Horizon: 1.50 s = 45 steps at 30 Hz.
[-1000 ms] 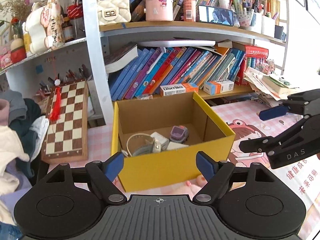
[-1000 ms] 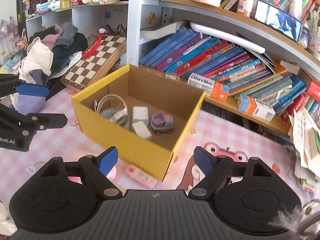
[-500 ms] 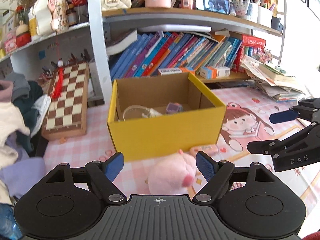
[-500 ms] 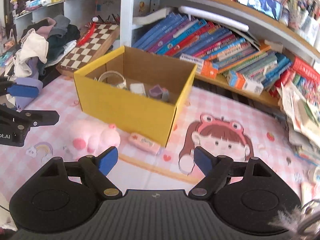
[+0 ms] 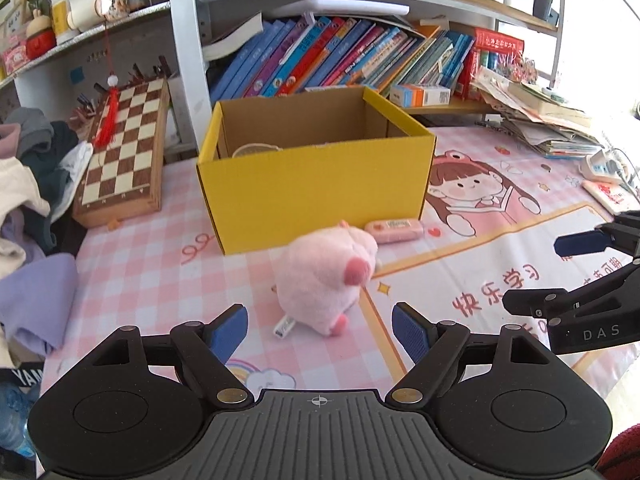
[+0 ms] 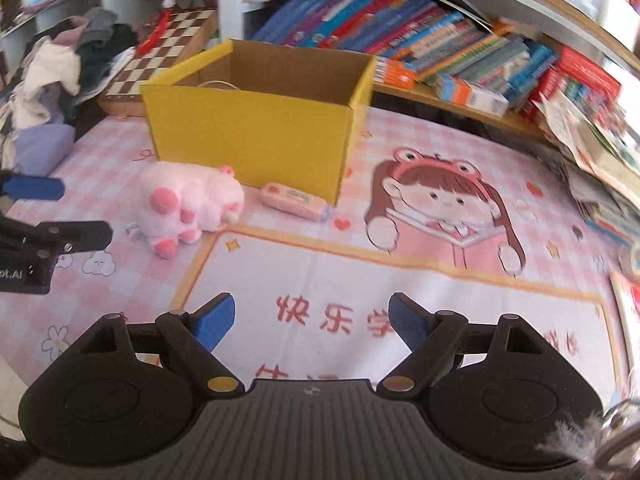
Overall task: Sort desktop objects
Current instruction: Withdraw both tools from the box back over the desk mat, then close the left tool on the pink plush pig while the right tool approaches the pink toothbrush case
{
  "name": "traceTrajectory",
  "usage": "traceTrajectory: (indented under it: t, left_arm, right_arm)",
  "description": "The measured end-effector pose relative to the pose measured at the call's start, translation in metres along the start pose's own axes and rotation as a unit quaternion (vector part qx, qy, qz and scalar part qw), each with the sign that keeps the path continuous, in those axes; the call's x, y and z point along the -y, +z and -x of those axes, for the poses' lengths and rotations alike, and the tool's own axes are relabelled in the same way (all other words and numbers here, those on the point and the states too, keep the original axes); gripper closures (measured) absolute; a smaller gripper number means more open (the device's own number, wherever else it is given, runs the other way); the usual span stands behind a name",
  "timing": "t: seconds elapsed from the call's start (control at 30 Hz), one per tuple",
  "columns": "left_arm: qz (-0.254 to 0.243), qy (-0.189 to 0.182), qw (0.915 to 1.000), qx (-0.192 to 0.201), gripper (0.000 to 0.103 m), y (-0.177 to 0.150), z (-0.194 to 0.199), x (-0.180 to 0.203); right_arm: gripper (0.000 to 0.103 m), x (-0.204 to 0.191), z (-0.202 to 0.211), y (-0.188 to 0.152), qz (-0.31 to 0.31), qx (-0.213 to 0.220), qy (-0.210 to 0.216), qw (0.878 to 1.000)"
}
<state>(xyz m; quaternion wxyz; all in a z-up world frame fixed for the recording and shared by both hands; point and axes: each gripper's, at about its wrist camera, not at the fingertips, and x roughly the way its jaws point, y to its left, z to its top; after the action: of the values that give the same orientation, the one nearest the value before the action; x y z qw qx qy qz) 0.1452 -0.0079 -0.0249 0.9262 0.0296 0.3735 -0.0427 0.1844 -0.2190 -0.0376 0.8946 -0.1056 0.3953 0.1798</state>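
Note:
A yellow cardboard box (image 5: pixel 316 184) stands open on the pink mat; it also shows in the right wrist view (image 6: pixel 252 128). A pink plush pig (image 5: pixel 324 280) lies in front of it, just ahead of my open, empty left gripper (image 5: pixel 320 330). The plush also shows at the left of the right wrist view (image 6: pixel 188 204). A small pink case (image 5: pixel 394 227) lies at the box's front right corner, also seen in the right wrist view (image 6: pixel 294 200). My right gripper (image 6: pixel 310 322) is open and empty over the mat, back from the box.
A chessboard (image 5: pixel 124 152) leans left of the box. A clothes pile (image 5: pixel 28 184) lies at far left. Bookshelves (image 5: pixel 340 60) stand behind the box. Stacked papers (image 5: pixel 540 124) and a small white device (image 5: pixel 604 166) sit at right.
Both grippers have pulled back and down from above the box. The box interior is now mostly hidden, and the plush pig and pink case have come into view.

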Motion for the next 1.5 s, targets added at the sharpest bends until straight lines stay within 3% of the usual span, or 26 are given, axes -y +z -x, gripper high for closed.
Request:
traceTrajectory:
  t: [0.27, 0.53, 1.17, 1.5]
  left_arm:
    - [0.002, 0.002, 0.9996, -0.026, 0.021, -0.019, -0.006, 0.012]
    - [-0.010, 0.003, 0.9995, -0.029, 0.021, -0.020, -0.009, 0.018]
    - [0.011, 0.035, 0.9987, -0.036, 0.021, -0.003, -0.038, 0.004]
    - [-0.032, 0.046, 0.9980, -0.028, 0.021, 0.012, -0.060, 0.008]
  right_arm:
    - [0.019, 0.004, -0.001, -0.015, -0.032, -0.011, -0.009, 0.999]
    - [0.019, -0.003, -0.008, -0.015, -0.022, -0.022, 0.004, 1.000]
    - [0.019, 0.009, -0.040, 0.006, -0.034, -0.037, 0.025, 0.998]
    - [0.019, 0.017, -0.057, 0.015, -0.048, -0.039, 0.019, 0.998]
